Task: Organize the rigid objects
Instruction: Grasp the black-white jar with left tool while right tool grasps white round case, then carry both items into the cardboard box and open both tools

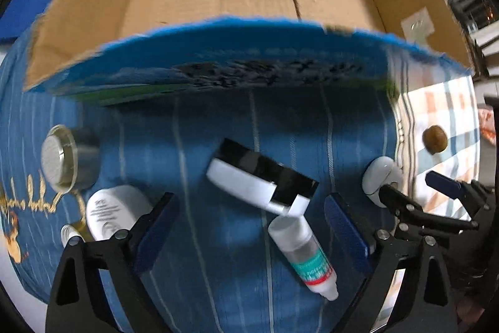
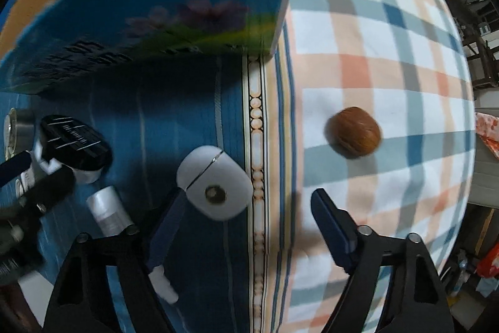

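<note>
My left gripper (image 1: 251, 233) points down at a blue striped cloth, open, nothing pressed between its pads. A black-lidded white jar (image 1: 262, 180) lies tilted just ahead of it. A small dropper bottle (image 1: 302, 255) lies between its fingers, nearer the right one. My right gripper (image 2: 249, 223) is open over the seam between two cloths. A white earbud case (image 2: 215, 183) lies between its fingers, right by the left fingertip and far from the right one. The jar (image 2: 75, 142) and bottle (image 2: 107, 209) show at the left of the right wrist view.
An open cardboard box (image 1: 93, 5) with a blue printed front stands just beyond the objects, its floor bare. A white oval case (image 1: 115, 211) and a silver round piece (image 1: 59, 158) lie at left. A brown ball (image 2: 354, 131) rests on the plaid cloth (image 2: 389, 52).
</note>
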Tool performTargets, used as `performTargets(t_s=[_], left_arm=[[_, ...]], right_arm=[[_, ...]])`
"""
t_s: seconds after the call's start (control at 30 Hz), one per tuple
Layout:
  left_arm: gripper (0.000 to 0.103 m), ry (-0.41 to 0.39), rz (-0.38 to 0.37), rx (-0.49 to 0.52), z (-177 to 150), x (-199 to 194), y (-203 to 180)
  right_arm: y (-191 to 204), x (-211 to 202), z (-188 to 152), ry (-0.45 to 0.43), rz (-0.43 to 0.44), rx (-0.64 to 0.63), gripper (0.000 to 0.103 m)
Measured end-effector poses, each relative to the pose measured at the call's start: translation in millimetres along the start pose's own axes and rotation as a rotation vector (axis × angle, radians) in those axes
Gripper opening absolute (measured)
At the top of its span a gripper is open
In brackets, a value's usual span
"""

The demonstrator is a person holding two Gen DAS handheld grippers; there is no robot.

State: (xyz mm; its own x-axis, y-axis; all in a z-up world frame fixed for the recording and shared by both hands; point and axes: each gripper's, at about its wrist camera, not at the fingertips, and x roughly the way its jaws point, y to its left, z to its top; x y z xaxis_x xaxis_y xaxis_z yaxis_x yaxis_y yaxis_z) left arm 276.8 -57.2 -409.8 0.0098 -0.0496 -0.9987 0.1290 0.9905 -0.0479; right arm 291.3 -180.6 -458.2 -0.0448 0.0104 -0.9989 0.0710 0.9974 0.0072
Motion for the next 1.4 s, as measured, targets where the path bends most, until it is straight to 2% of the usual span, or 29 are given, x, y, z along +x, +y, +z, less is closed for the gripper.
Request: performTargets(t_s=[0.07, 0.1, 0.23, 0.3, 0.33, 0.43, 0.47, 0.53, 0.8, 0.97, 1.1, 1.17, 1.27, 1.4], left_arm=[[0.095, 0.004, 0.005, 0.007, 1.5, 6.4, -2.1], [0.09, 0.005, 0.003, 0.01, 2.5, 9.1, -3.2], [0.084, -0.01, 0.001, 0.021, 8.2, 14.3, -4.1], [0.078, -0.017, 0.006, 0.054, 10.3, 15.8, -7.2], [0.078, -0.017, 0.014, 0.072, 11.5, 17.4, -8.6], [0.077, -0.033, 0.004, 0.087, 12.9, 17.0, -9.3], [0.077, -0.042, 0.001, 0.092, 13.1, 15.8, -8.9], [0.077, -0.045, 0.003, 0.093, 23.6, 13.4, -11.2], [0.076, -0.066, -0.01, 0.07, 17.3, 8.3, -6.3], [0.076, -0.093, -0.03, 0.046, 2.7, -16.2, 6.2], [0.076, -0.134, -0.04, 0.024, -22.1, -38.5, 12.7], [0.076, -0.154, -0.04, 0.016, -31.4, -53.0, 16.1], [0.076, -0.177, -0.049, 0.006, -44.8, -76.6, 23.6], [0.076, -0.227, -0.067, -0.007, -49.2, -124.0, 6.4]], right_arm=[[0.1, 8.9, 3.6, 0.011, 0.051, 0.014, 0.08], [0.7, 11.3, 4.9, 0.011, 0.065, 0.017, 0.08], [6.8, 16.3, 8.3, 0.022, 0.08, 0.011, 0.077], [9.4, 18.7, 9.0, 0.032, 0.088, 0.006, 0.076], [9.7, 18.5, 9.0, 0.034, 0.089, 0.001, 0.074], [14.0, 17.6, 9.3, 0.05, 0.087, -0.019, 0.068], [17.0, 19.2, 8.7, 0.061, 0.085, -0.027, 0.062], [32.7, 20.3, 11.2, 0.085, 0.06, -0.048, 0.058], [51.0, 31.1, -4.2, 0.09, 0.011, -0.046, 0.057], [53.9, 38.0, -5.2, 0.101, 0.009, -0.051, 0.057], [59.2, 33.8, -14.2, 0.087, 0.009, -0.049, 0.057], [54.5, 36.0, -5.9, 0.079, 0.026, -0.049, 0.057], [59.4, 20.4, -12.6, 0.056, 0.052, -0.052, 0.057], [62.4, -9.1, -25.3, 0.006, 0.095, -0.072, 0.057]])
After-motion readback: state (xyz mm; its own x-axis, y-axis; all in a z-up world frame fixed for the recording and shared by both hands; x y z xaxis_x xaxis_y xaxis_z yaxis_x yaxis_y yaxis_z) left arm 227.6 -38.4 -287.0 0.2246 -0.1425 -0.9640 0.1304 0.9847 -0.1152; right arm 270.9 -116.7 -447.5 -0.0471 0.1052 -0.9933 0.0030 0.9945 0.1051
